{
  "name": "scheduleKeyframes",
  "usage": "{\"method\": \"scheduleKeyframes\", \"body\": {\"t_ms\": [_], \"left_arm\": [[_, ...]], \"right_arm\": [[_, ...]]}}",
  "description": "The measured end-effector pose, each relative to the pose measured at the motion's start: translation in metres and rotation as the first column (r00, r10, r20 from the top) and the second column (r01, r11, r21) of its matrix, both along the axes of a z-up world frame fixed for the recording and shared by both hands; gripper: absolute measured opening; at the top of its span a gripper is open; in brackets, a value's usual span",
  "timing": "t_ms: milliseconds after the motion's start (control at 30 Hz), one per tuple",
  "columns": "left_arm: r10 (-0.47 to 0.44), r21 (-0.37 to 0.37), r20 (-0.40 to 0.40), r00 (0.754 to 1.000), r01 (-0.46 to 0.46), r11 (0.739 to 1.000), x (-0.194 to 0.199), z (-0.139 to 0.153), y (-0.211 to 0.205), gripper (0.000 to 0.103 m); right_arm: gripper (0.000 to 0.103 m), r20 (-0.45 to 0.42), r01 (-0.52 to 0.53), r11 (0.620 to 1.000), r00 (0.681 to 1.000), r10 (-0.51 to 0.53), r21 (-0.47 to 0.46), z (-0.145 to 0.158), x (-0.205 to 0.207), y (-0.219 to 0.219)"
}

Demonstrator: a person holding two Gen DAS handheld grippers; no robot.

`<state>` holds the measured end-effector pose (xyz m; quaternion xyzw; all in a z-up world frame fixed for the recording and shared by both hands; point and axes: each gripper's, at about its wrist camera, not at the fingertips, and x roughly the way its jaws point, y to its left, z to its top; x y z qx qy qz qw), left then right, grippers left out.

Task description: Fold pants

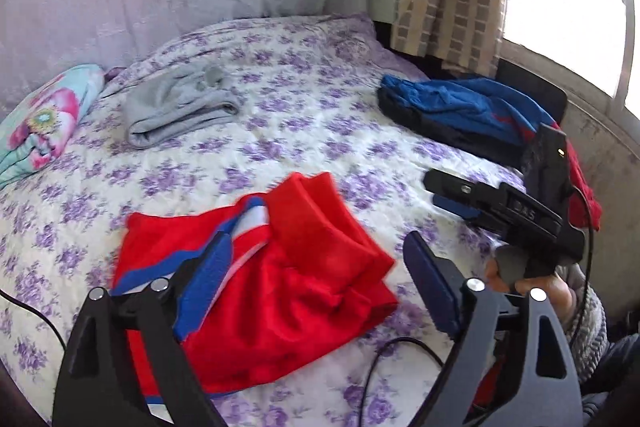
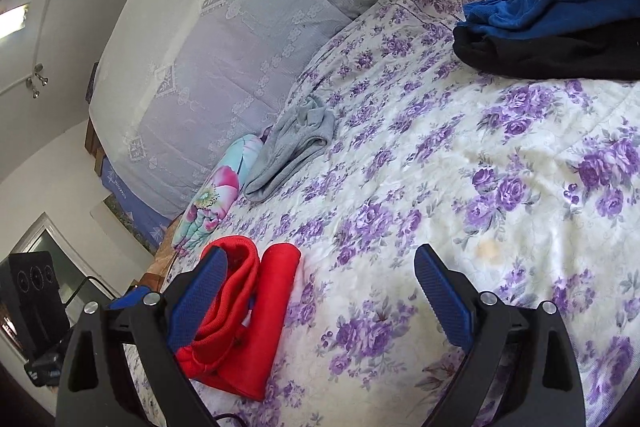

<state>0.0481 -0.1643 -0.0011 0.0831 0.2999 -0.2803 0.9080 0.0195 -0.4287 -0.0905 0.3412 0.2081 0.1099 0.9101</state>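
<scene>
The red pants [image 1: 280, 279], with a blue and white side stripe, lie partly folded on the floral bedsheet [image 1: 300, 131], one flap turned over on top. My left gripper [image 1: 316, 279] hovers just above them, open, its blue pads [image 1: 208, 267] wide apart and pressing nothing. In the right wrist view the pants [image 2: 256, 307] show as a red folded bundle at the lower left. My right gripper [image 2: 320, 291] is open over bare sheet, and its left finger sits against the bundle's edge without clamping it. The right gripper [image 1: 448, 197] also shows in the left wrist view, held by a hand at the right.
A folded grey garment [image 1: 180, 107] lies at the back of the bed, beside a flowered bundle [image 1: 44, 123]. A blue and black clothes pile [image 1: 460, 111] sits at the right edge under the curtain and window. A black cable [image 1: 384, 367] trails across the near sheet.
</scene>
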Motion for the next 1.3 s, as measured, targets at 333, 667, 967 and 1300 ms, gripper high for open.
{"method": "scheduleKeyframes", "body": {"t_ms": [333,667,967,1300], "left_arm": [[0.116,0.170,-0.079,0.990,-0.101,0.980,0.013,-0.064,0.018,0.091],[0.093,0.094,-0.032,0.995,-0.090,0.991,0.001,-0.059,0.058,0.094],[0.112,-0.051,-0.038,0.993,-0.114,0.992,0.007,-0.037,0.094,0.094],[0.198,-0.010,-0.290,0.936,-0.210,0.978,0.036,-0.088,0.112,0.099]], "right_arm": [[0.099,0.060,-0.123,0.915,0.986,0.158,-0.385,0.078,0.032,0.100],[0.099,-0.192,-0.125,0.902,0.980,0.048,-0.413,0.023,0.078,0.084],[0.099,-0.022,-0.171,0.770,0.980,0.199,-0.615,0.066,0.024,0.147],[0.099,-0.220,-0.238,0.742,0.967,0.125,-0.627,0.018,0.042,0.131]]}}
